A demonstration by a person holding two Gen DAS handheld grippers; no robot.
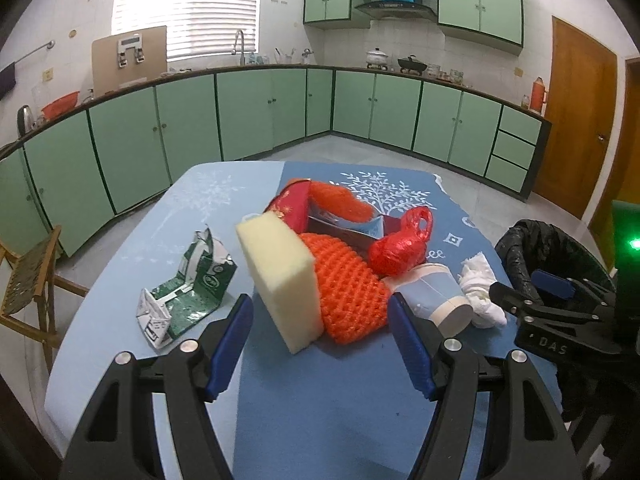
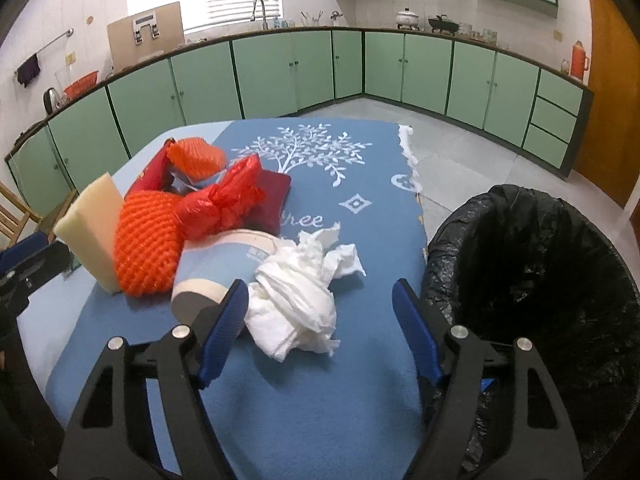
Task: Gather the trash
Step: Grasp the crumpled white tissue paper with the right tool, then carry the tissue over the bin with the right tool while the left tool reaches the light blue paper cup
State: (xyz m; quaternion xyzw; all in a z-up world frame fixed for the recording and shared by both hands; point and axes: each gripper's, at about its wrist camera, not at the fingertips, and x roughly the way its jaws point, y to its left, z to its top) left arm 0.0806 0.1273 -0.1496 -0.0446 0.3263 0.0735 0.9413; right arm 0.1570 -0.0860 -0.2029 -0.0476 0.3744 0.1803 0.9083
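Dead ahead of your right tongs (image 2: 320, 308), spread wide and empty, lies the crumpled tissue (image 2: 300, 300); bin (image 2: 532, 280) just right; left tongs (image 1: 320, 340) equally wide.

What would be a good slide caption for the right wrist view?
Open right tool poised over crumpled tissue, beside a black-lined bin.

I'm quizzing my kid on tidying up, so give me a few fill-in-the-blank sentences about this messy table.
1. The crumpled tissue lies in front of the right claw, whose jaws are ____.
2. The bin is lined with a ____ bag.
3. The foam block leans against an ____ net.

Answers: open; black; orange
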